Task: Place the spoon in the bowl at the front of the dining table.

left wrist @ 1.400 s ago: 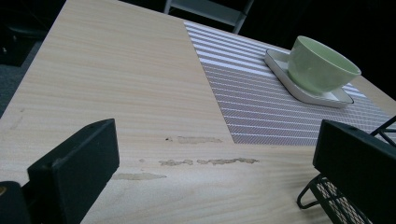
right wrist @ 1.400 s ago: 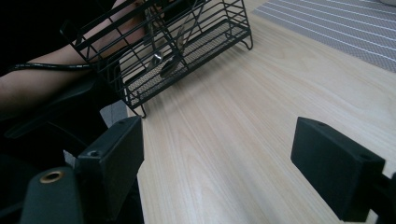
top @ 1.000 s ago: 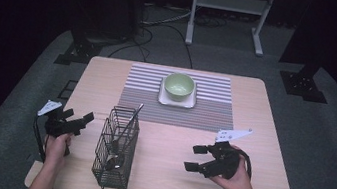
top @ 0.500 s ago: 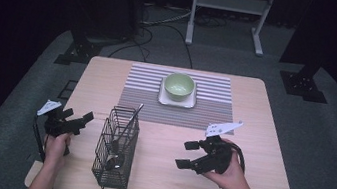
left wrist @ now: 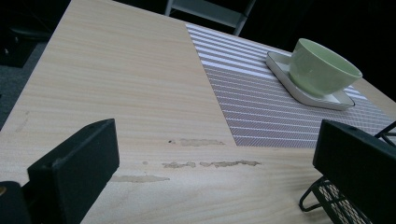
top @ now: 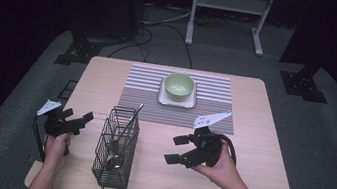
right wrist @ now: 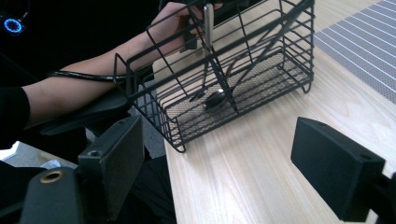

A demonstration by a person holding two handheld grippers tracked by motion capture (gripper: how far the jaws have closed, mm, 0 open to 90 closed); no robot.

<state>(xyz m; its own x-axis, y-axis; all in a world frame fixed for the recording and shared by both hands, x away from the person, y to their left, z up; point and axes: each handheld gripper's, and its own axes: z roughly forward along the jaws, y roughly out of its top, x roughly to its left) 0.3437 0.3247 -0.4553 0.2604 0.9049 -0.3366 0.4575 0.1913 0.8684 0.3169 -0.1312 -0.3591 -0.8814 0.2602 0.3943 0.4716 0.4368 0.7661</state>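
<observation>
A black wire basket [top: 116,150] stands on the near left part of the table and holds a spoon [right wrist: 215,99] and other metal cutlery. One handle [top: 136,112] leans out over the basket's far rim. My left gripper [top: 80,122] hovers open just left of the basket, aimed right. In its own view the left gripper [left wrist: 215,144] is open over bare wood, with a basket corner [left wrist: 334,199] beside its right jaw. My right gripper [top: 176,150] is open right of the basket and faces it. The right gripper view has the basket [right wrist: 243,60] just beyond the open right gripper [right wrist: 224,156].
A green bowl [top: 179,85] sits on a white square plate [top: 162,98] on a striped placemat [top: 144,93] at the table's far middle. The person's left forearm [right wrist: 88,93] lies behind the basket in the right gripper view. Bare wood lies along the right side [top: 258,153].
My right gripper has moved left toward the basket and turned to face it. The left gripper and the basket have stayed put.
</observation>
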